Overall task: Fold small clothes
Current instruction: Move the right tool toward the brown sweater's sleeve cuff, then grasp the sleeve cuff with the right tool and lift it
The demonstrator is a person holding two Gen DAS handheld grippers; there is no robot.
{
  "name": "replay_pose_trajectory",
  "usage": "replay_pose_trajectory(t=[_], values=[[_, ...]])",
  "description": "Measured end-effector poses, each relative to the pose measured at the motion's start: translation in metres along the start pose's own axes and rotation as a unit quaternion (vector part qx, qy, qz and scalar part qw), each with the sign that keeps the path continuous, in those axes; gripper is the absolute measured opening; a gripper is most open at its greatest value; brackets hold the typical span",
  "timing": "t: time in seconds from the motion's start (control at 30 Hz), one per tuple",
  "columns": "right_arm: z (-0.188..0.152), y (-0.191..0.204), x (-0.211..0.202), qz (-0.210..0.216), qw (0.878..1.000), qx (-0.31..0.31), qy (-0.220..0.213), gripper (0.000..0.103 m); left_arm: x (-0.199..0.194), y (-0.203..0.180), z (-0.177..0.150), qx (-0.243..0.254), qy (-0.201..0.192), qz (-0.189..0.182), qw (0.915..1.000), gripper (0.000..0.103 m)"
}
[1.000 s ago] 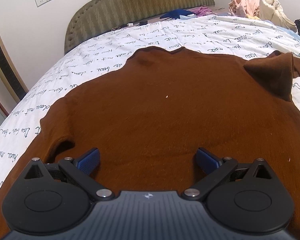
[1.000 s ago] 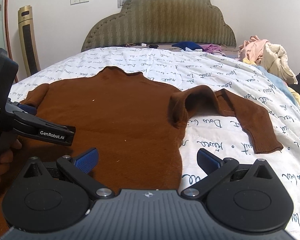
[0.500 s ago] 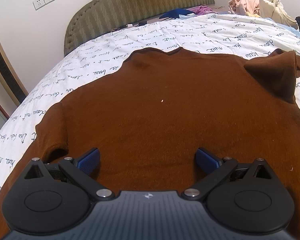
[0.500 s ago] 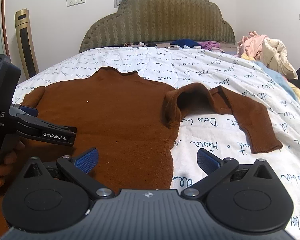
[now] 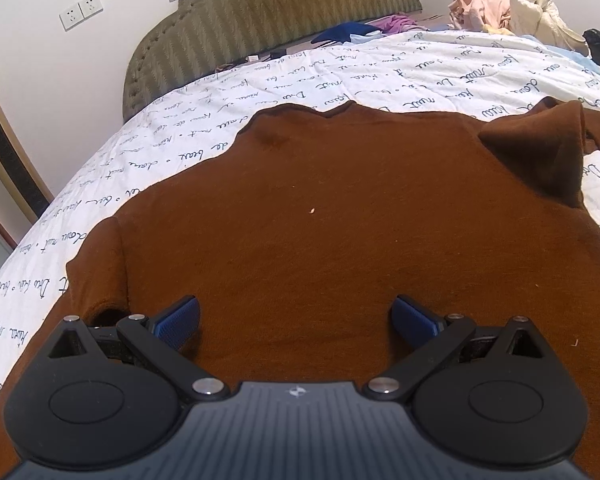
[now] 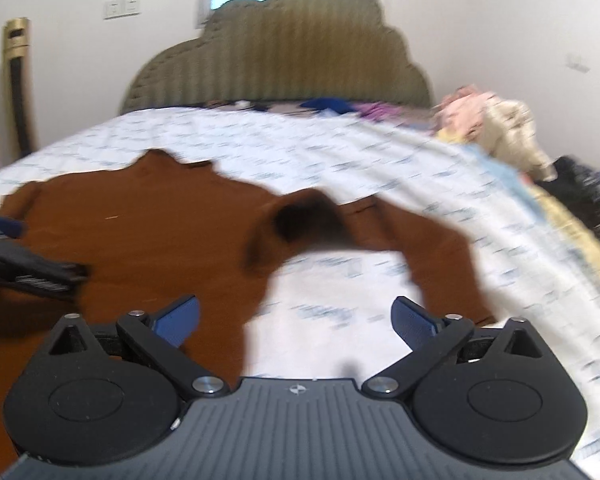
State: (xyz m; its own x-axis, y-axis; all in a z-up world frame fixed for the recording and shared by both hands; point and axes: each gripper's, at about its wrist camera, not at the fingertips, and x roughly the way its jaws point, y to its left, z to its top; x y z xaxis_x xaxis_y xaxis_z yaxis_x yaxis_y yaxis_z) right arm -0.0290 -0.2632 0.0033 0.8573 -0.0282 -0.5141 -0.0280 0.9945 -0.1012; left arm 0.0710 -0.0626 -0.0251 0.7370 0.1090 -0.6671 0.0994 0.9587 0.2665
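Note:
A brown long-sleeved sweater (image 5: 320,216) lies flat on the bed, collar toward the headboard. My left gripper (image 5: 296,318) is open and empty, low over the sweater's lower body near its left sleeve (image 5: 100,264). My right gripper (image 6: 296,318) is open and empty above the sweater's right side hem and the white cover. The right sleeve (image 6: 432,252) is bunched at the shoulder and runs toward my right gripper. The left gripper (image 6: 32,276) shows at the left edge of the blurred right wrist view.
The white bed cover (image 5: 380,76) with script print lies under the sweater. An olive padded headboard (image 5: 268,16) stands behind. A pile of clothes (image 6: 496,128) sits at the bed's far right. A gold standing unit (image 6: 18,80) is by the left wall.
My right gripper has swung to the right and its view is now motion-blurred. My left gripper has moved slightly closer over the sweater. Both grippers stay open.

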Motion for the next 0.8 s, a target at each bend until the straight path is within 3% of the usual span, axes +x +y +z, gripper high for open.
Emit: replay_pose_trajectory(t=[0.2,0.33,0.43,0.5,0.63,0.7,0.8], values=[[0.001,-0.045,0.035,-0.086,0.996,-0.025,0.026,0.078,-0.001,-0.001,0.000,0.002,0.000,-0.005,1.0000,0.103],[-0.009,-0.066,0.064,-0.084,0.994,-0.026,0.067,0.071,0.000,-0.001,0.001,0.001,0.002,-0.007,1.0000,0.103],[-0.012,-0.077,0.075,-0.069,0.995,0.008,0.073,0.046,0.000,-0.001,0.001,0.001,0.002,-0.007,1.0000,0.103],[-0.007,-0.084,0.074,-0.077,0.995,0.028,0.064,0.006,0.000,-0.001,0.000,0.001,0.002,-0.008,1.0000,0.103],[0.000,-0.122,0.071,-0.034,0.990,0.126,0.049,0.005,-0.001,-0.001,0.001,0.002,0.002,-0.010,1.0000,0.103],[0.000,-0.153,0.066,0.018,0.975,0.219,0.042,0.006,-0.002,0.000,0.001,0.002,0.001,-0.011,0.9999,0.103],[-0.004,-0.206,0.056,0.092,0.927,0.364,0.010,0.006,-0.003,0.001,0.000,0.002,0.001,-0.011,0.9999,0.103]])
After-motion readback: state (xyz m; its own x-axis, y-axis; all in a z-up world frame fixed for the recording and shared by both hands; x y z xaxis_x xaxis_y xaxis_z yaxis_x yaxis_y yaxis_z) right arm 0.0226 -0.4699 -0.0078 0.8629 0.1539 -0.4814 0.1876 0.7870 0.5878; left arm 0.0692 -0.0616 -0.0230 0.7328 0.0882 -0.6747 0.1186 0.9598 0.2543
